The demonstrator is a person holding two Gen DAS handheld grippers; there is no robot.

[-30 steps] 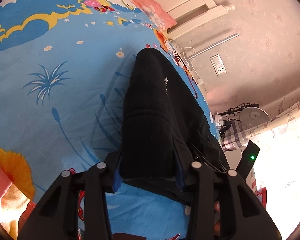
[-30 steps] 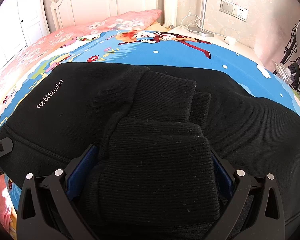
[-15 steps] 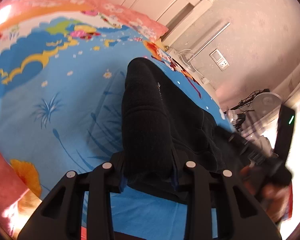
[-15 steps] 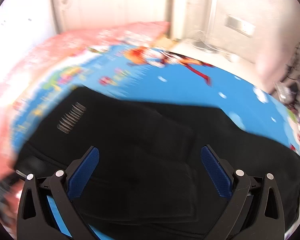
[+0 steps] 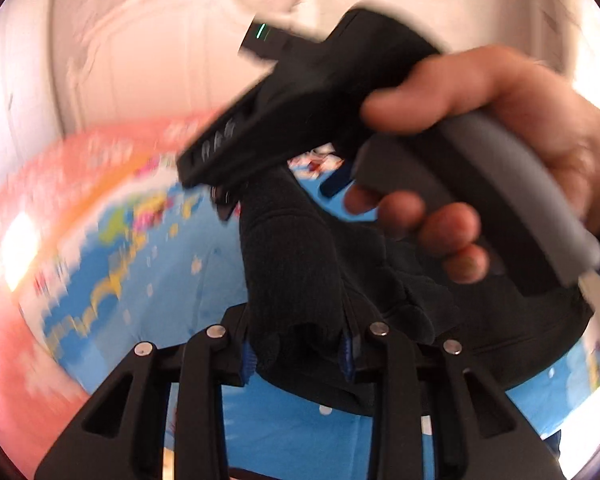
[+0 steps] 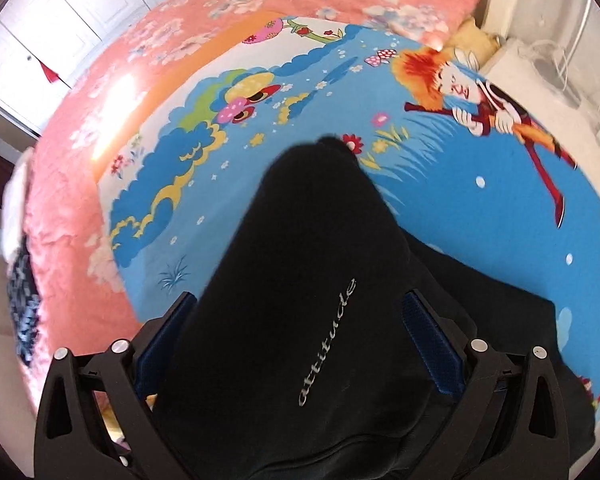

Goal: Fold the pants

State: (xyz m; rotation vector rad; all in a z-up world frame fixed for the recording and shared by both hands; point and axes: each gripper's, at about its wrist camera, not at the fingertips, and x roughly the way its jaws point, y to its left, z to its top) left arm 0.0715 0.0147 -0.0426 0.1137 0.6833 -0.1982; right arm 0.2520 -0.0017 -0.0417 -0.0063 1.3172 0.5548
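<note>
Jaws of left gripper (image 5: 298, 354) clenched on a ribbed black bunch of the pants (image 6: 312, 320); jaws of right gripper (image 6: 300, 332) set wide either side of the printed "attitude" panel, blue pads pressing the cloth from both flanks, so grasping it by the look of things, though wide.

Bed (image 6: 260, 128) under everything: blue cartoon sheet, pink floral blanket along far and left edges. Pants lying across it, black, bulk on the sheet, near end raised into both grippers.

Long axis, right wrist view: running straight away from the jaws, from the held panel out to a rounded fold end at mid-bed. More cloth spreading low to the right.

Left wrist view, heavily blurred: ribbed strip rising forward from the jaws toward the right hand (image 5: 480, 152), which sits above and ahead, wrapped round its gripper handle. Right gripper thus crossing over the left one's line.

Judgement: both grips at the near end, cloth extending forward; next fold likely carries that end away along the axis. Risk: thick layers slipping from the wide right grasp.
</note>
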